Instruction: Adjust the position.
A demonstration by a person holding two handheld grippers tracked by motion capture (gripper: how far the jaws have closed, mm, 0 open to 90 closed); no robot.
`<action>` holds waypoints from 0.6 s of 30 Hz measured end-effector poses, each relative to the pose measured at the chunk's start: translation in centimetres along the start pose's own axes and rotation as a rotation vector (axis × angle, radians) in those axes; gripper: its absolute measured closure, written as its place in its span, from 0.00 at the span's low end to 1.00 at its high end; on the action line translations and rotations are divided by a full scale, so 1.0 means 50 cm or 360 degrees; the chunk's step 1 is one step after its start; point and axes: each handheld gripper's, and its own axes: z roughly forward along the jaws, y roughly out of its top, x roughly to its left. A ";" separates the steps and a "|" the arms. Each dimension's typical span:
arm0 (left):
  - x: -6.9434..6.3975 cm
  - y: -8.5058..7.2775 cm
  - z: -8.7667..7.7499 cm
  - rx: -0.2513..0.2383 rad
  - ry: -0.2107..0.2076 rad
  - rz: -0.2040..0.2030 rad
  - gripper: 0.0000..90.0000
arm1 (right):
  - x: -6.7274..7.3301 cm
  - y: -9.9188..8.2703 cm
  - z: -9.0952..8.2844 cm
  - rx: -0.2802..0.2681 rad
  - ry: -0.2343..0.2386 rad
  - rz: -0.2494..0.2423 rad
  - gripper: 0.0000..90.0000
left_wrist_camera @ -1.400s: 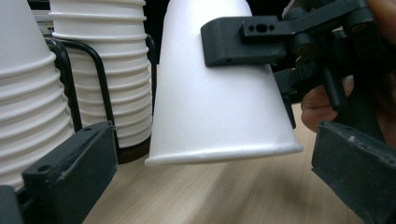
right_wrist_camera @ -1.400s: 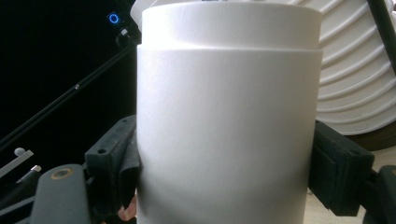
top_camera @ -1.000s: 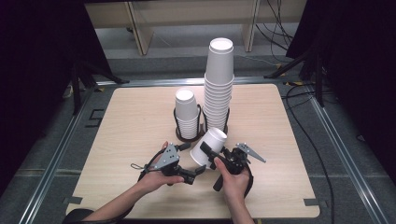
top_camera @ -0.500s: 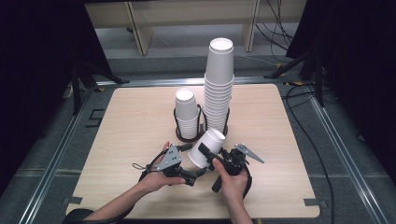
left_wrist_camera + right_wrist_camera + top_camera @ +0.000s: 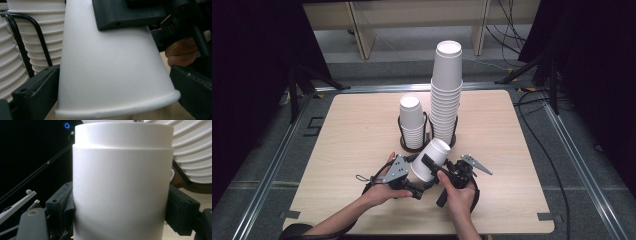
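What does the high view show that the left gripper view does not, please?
High view: the whole table, both hands, and the tall stack beside a short stack, each in a black wire holder. Left gripper view: the rolled rim of the held cup, close up, and a thumb behind it. Both: the white cup between both tongs, near the stacks.

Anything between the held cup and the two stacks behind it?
Nothing visible. The cup is tilted, held between the left tongs and right tongs, just in front of the short stack and tall stack in their wire holders. Bare table lies around them.
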 end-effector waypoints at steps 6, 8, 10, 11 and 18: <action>-0.005 -0.007 0.001 0.0028 0.0006 -0.0059 0.00 | 0.006 0.000 0.000 0.0006 0.0030 0.0031 0.24; -0.005 -0.008 0.003 -0.0004 -0.0006 -0.0064 0.00 | 0.006 0.000 0.000 -0.0001 0.0035 0.0029 0.24; -0.005 -0.005 -0.002 0.0031 -0.0011 -0.0024 0.01 | 0.006 -0.001 0.001 0.0003 0.0048 0.0039 0.23; -0.005 -0.005 -0.002 0.0031 -0.0011 -0.0024 0.02 | 0.006 -0.001 0.001 0.0003 0.0048 0.0039 0.23; -0.002 -0.008 -0.007 0.0047 -0.0011 0.0012 0.08 | 0.004 -0.002 0.003 0.0018 0.0062 0.0045 0.19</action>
